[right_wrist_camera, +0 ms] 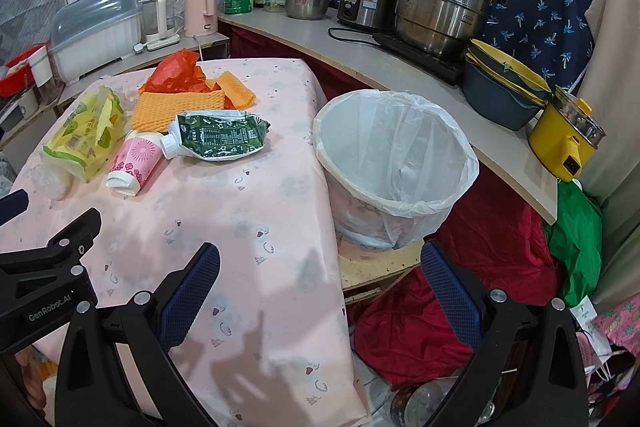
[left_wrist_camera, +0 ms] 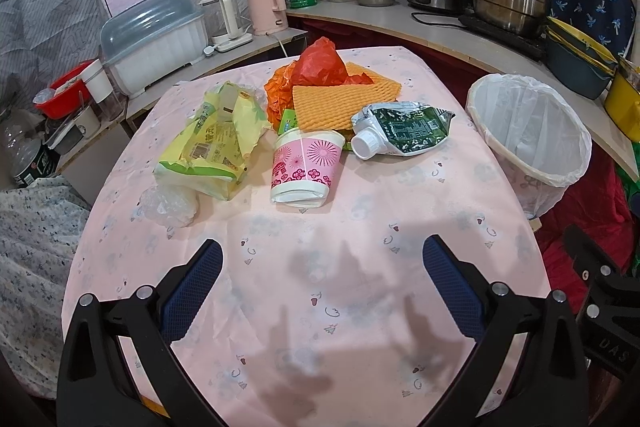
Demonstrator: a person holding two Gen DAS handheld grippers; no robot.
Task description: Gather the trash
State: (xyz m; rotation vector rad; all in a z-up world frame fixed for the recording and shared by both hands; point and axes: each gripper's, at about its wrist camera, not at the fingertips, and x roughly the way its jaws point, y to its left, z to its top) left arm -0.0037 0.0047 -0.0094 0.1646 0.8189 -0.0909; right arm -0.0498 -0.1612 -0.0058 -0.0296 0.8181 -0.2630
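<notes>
Trash lies at the far half of the pink-clothed table [left_wrist_camera: 360, 307]: a yellow tissue pack [left_wrist_camera: 212, 143], a tipped pink paper cup [left_wrist_camera: 306, 167], a green spouted pouch [left_wrist_camera: 404, 131], orange foam netting [left_wrist_camera: 332, 103], a red plastic bag [left_wrist_camera: 320, 61] and a clear wrapper [left_wrist_camera: 170, 203]. A bin with a white liner [left_wrist_camera: 532, 135] stands off the table's right edge. My left gripper [left_wrist_camera: 322, 259] is open above bare cloth, short of the cup. My right gripper [right_wrist_camera: 320, 263] is open over the table's right edge, near the bin [right_wrist_camera: 396, 163]. The cup [right_wrist_camera: 134, 163] and pouch [right_wrist_camera: 220, 139] lie to its left.
A counter [right_wrist_camera: 360, 63] runs behind and to the right with steel pots [right_wrist_camera: 444, 15], a rice cooker [right_wrist_camera: 364, 3], stacked basins [right_wrist_camera: 504, 87] and a yellow pot [right_wrist_camera: 568, 135]. Kettles [left_wrist_camera: 266, 5] and a dish box [left_wrist_camera: 156, 39] stand at the back left. Red cloth [right_wrist_camera: 480, 247] lies below the bin.
</notes>
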